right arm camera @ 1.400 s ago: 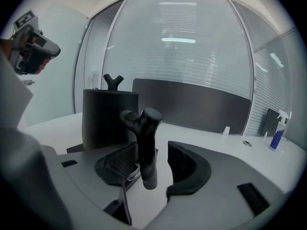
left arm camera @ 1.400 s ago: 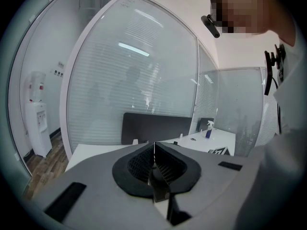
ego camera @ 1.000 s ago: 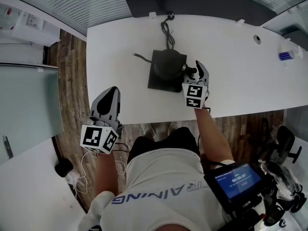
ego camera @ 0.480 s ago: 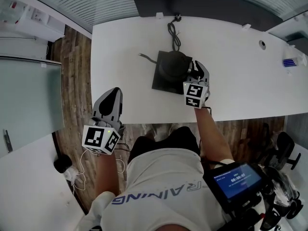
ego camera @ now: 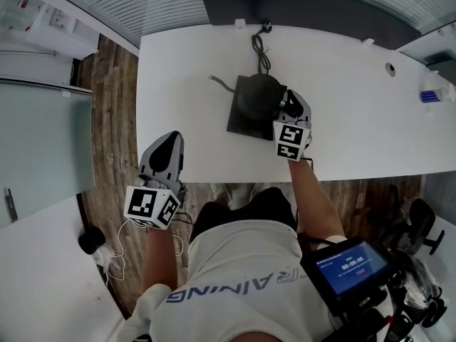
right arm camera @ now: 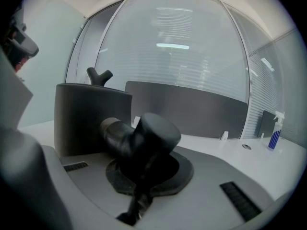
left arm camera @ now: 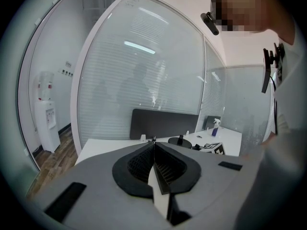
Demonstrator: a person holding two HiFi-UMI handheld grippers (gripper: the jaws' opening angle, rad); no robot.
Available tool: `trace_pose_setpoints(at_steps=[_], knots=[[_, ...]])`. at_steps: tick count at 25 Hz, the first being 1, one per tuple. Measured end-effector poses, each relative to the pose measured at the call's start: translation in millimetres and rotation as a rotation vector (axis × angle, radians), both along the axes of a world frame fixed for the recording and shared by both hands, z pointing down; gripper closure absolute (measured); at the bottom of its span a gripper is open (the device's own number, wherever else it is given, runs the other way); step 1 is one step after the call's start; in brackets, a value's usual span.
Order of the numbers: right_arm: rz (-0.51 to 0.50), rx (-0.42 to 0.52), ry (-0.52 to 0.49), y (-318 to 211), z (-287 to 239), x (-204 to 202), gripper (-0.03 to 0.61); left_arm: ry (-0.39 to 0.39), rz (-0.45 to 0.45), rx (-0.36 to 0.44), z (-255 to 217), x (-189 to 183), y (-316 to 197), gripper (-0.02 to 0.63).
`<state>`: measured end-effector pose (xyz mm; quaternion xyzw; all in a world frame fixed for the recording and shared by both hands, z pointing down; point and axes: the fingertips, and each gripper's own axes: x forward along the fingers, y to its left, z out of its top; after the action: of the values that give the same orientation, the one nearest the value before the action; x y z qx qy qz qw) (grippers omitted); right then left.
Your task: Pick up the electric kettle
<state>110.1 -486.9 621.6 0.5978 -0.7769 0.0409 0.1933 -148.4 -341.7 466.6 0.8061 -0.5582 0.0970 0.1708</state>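
The black electric kettle [ego camera: 256,95] stands on a dark square base [ego camera: 239,125] in the middle of the white table [ego camera: 356,134]. My right gripper [ego camera: 292,102] is at the kettle's right side. Its jaws have just been closing and now press on the kettle's thick black handle [right arm camera: 144,133]. In the right gripper view the kettle body [right arm camera: 91,119] rises at the left, with its lid knob [right arm camera: 98,74] on top. My left gripper [ego camera: 167,142] hangs off the table's front left corner above the floor, its jaws [left arm camera: 154,147] shut together with nothing between them.
A black power cord [ego camera: 260,45] runs from the base to the table's far edge. A dark partition [ego camera: 313,6] lines that edge. A blue spray bottle [ego camera: 430,95] lies at the far right. A lit screen [ego camera: 353,266] sits by the person's right side.
The right gripper's jaws were wide beside the kettle's handle and have closed onto it. The left gripper has stayed in place.
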Motion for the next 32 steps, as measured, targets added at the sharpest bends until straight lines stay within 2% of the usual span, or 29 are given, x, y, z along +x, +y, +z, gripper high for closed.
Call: trace_pose_setpoints(at_steps=[8, 17, 23, 32], knots=[[-0.006, 0.066, -0.034, -3, -25, -6, 0.570, 0.001, -0.004, 0.006, -2, -5, 1, 0.594], [0.009, 0.126, -0.087, 9, -78, 0, 0.570, 0.022, 0.023, 0.025, -10, -9, 5, 0.594], [0.030, 0.118, -0.089, 36, -108, 1, 0.569, 0.044, 0.064, 0.050, -17, -14, 13, 0.594], [0.131, 0.080, -0.100, 104, -143, -8, 0.569, 0.108, 0.180, 0.120, -38, -31, 31, 0.594]])
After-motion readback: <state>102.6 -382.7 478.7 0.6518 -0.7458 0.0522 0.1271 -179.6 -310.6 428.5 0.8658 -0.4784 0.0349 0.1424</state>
